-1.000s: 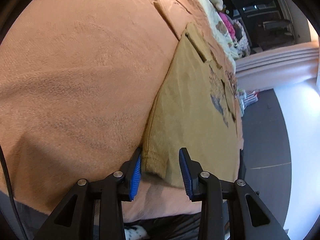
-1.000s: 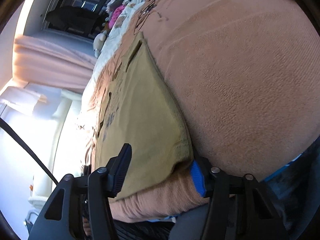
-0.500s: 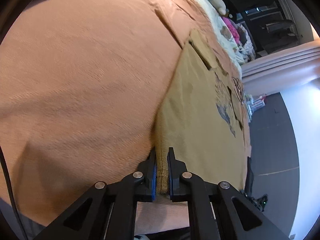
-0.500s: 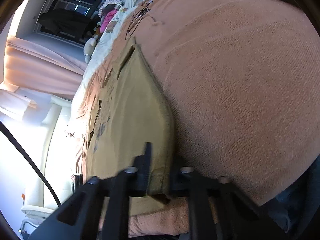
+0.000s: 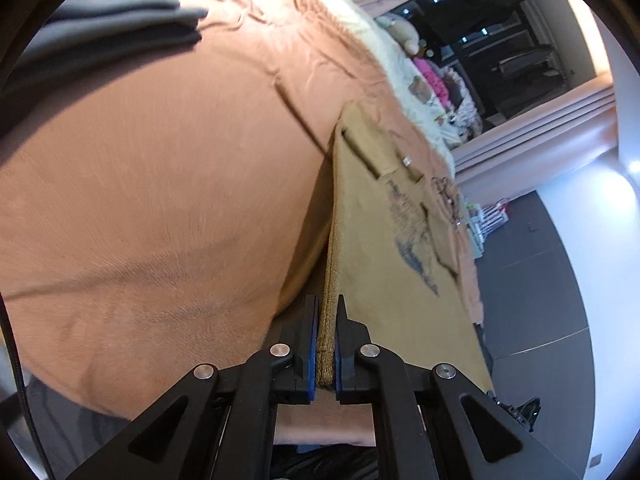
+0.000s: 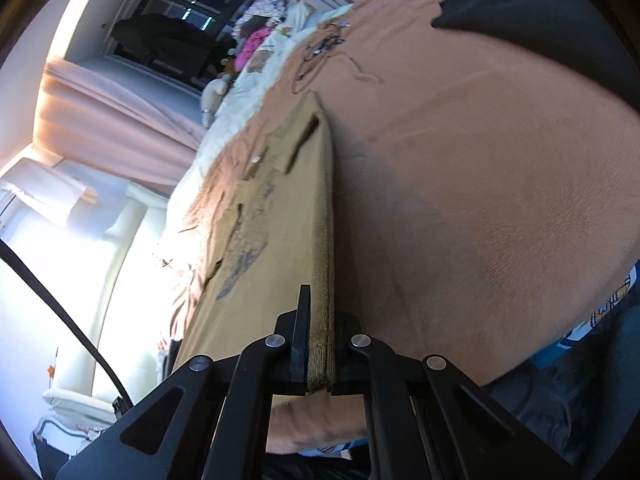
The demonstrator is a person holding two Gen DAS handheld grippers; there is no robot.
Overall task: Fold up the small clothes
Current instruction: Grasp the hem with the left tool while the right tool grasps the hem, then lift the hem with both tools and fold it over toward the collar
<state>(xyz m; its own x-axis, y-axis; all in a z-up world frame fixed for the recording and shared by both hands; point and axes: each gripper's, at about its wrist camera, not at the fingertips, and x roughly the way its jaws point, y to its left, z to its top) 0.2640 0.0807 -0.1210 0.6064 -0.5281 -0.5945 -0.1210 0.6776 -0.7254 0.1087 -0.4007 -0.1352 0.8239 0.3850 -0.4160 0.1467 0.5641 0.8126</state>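
Fabric is filling both wrist views: a mustard-tan small shirt is lying on a wide peach-orange blanket that is covering the bed. The left gripper is clenching the shirt's ribbed near hem between its blue pads, with the jaws pressing flat on the cloth from both sides. The right gripper is pinching the same hem at its other near corner, and its dark fingers are squeezing the ribbed edge so that it is standing upright between them. In both views the gripped edge is rising clear of the blanket while the far part of the shirt is lying flat, running away from the grippers toward the far end of the bed. A dark blue-grey print is showing on the shirt's upper face, and a folded sleeve is lying across its far end. A grey garment is sitting on the blanket at the far left in the left wrist view. Beyond the bed, pale pink curtains are hanging, and a pink item and a soft toy are lying at the far end. A black cable is crossing the left side of the right wrist view
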